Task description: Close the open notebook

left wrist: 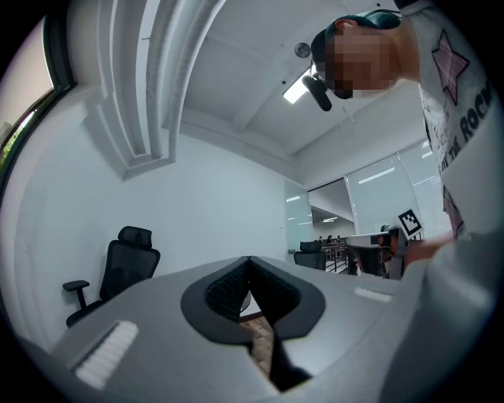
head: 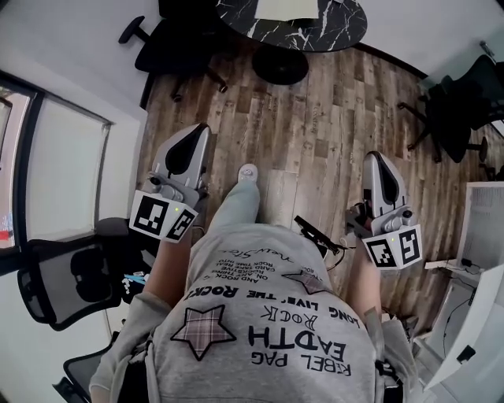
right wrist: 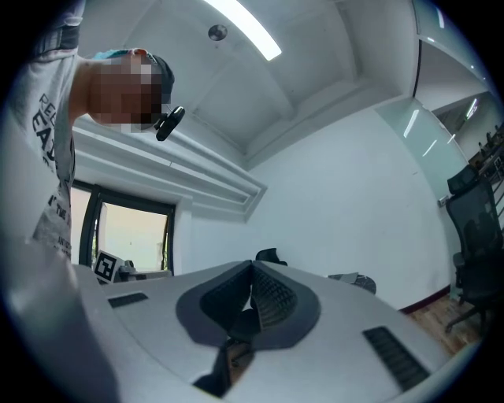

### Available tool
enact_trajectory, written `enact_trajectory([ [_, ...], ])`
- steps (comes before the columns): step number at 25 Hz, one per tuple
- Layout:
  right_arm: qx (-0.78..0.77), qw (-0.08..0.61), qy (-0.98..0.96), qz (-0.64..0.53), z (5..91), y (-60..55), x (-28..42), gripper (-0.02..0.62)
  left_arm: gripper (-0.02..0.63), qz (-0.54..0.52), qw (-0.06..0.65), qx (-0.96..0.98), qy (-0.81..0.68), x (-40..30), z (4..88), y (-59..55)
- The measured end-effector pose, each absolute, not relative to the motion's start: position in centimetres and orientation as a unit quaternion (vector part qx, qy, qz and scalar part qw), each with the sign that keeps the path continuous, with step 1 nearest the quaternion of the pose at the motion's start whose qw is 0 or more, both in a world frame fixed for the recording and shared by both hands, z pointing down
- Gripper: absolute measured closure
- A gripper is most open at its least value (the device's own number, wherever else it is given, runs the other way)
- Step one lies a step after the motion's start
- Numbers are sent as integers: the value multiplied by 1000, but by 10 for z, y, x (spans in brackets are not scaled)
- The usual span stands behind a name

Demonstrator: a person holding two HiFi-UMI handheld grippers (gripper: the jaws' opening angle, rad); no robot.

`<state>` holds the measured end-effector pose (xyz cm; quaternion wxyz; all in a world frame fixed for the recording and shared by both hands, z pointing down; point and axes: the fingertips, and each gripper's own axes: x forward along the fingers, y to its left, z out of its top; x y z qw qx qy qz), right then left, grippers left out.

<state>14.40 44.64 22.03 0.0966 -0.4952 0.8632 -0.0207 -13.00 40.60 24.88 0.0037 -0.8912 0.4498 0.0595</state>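
While you hold both tools out over the brown wood-plank floor (head: 315,134), no view shows the notebook for certain. A pale flat thing (head: 287,8) lies on the round black tabletop with white veins (head: 323,33) at the top edge of the head view. It may be the notebook, but it is cut off by the frame and you cannot tell from here.

Your left hand-held gripper (head: 198,131) has its jaws drawn together at the tips with nothing between them, as its own view shows (left wrist: 249,261). Your right hand-held gripper (head: 375,157) is closed and empty as well (right wrist: 252,264). Both point roughly level, towards the walls and the black office chairs (left wrist: 118,271).

Expect a notebook to be light, with a cover that bends and soft pages that crease or fan if you pinch them. You will probably do best to take the free edge of the open cover near an outer corner, away from the spine, and swing it over. A flat push on the cover may also serve.

As for writing, your grey T-shirt (head: 260,315) carries black print, upside down in the head view: "EARTH", "ROCK" and "LONG LIVE" can be read, beside checked star patches. Each white marker cube (head: 161,215) bears only black square patterns, and no brand shows.
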Motion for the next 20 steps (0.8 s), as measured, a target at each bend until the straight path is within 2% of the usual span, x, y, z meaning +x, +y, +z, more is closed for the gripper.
enact_trajectory([
  [20,-525,82,847,-21,208,258,116,584,598,69,-2,-903,425,-155,238,195],
])
